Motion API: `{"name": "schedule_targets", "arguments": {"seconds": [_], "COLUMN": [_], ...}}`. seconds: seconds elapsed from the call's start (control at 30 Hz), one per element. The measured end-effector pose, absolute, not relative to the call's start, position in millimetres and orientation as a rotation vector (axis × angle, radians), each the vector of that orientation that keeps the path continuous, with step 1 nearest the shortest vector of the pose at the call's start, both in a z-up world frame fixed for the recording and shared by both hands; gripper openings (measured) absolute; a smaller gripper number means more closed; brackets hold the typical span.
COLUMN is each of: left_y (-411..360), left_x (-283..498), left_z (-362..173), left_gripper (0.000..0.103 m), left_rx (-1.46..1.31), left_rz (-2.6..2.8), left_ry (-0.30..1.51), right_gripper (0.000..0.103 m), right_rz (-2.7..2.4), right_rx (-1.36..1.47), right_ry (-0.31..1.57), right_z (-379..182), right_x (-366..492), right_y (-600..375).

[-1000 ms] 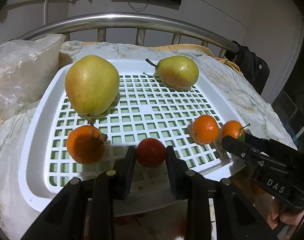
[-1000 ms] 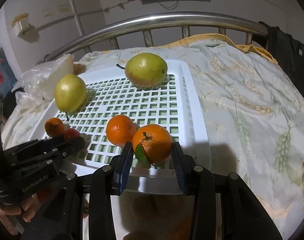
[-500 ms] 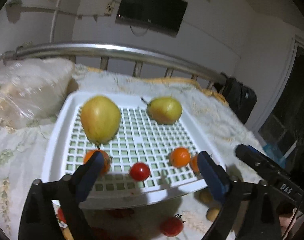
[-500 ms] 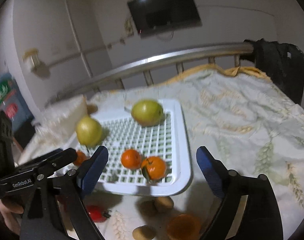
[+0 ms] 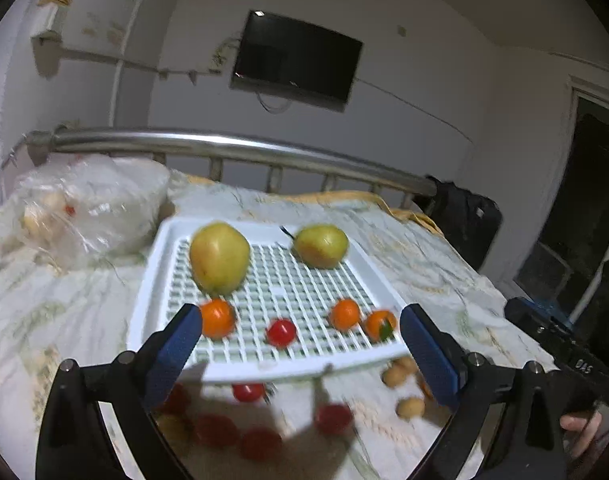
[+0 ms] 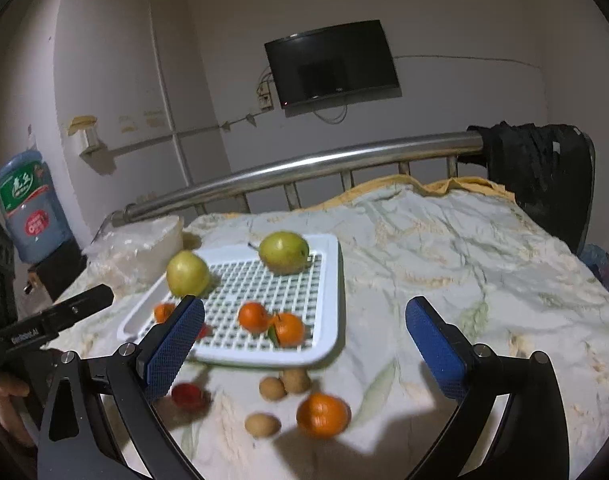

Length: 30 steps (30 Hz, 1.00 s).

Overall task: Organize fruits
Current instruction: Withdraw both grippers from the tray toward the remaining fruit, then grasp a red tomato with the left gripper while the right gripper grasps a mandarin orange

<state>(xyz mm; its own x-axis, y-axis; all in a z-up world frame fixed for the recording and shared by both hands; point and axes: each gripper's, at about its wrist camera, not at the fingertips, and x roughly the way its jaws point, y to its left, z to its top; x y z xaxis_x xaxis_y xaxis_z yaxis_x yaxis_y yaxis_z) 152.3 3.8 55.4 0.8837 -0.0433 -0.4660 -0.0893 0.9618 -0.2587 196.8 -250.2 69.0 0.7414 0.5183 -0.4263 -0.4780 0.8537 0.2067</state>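
Your left gripper has its jaws spread wide, having just been opening, with nothing pressed between the blue pads; it tilts gently downward. Your right gripper stands the same way, jaws wide after just opening, its pads clear of everything and its nose angled slightly down. From the left wrist view, the right gripper's black body sits at about four o'clock, with your right hand wrapped under it. From the right wrist view, your left hand grips its handle at about eight o'clock.
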Motion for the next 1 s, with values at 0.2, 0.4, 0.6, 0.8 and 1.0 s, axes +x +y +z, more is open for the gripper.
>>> {"name": "schedule_targets", "arguments": {"seconds": [0.2, 0.4, 0.6, 0.8, 1.0], "left_y": [-15, -30, -45, -61, -65], "left_x": [149, 153, 157, 160, 167], "left_z": [41, 25, 8, -5, -18], "left_gripper": [0.1, 0.1, 0.1, 0.086, 0.071], "left_rx": [-0.224, -0.186, -0.159, -0.098, -0.082], "left_rz": [-0.014, -0.027, -0.056, -0.08, -0.085], "left_ry": [0.535, 0.597, 0.663, 0.719, 0.779], "right_gripper": [0.102, 0.102, 0.1, 0.086, 0.064], "right_rz": [0.551, 0.553, 0.535, 0.508, 0.496], "right_rx": [0.011, -0.003, -0.025, -0.049, -0.087], "right_ry": [0.535, 0.577, 0.654, 0.747, 0.833], "right_z": [51, 40, 25, 10, -6], "right_x": [183, 183, 188, 195, 202], "right_y": [-246, -244, -241, -239, -232]}}
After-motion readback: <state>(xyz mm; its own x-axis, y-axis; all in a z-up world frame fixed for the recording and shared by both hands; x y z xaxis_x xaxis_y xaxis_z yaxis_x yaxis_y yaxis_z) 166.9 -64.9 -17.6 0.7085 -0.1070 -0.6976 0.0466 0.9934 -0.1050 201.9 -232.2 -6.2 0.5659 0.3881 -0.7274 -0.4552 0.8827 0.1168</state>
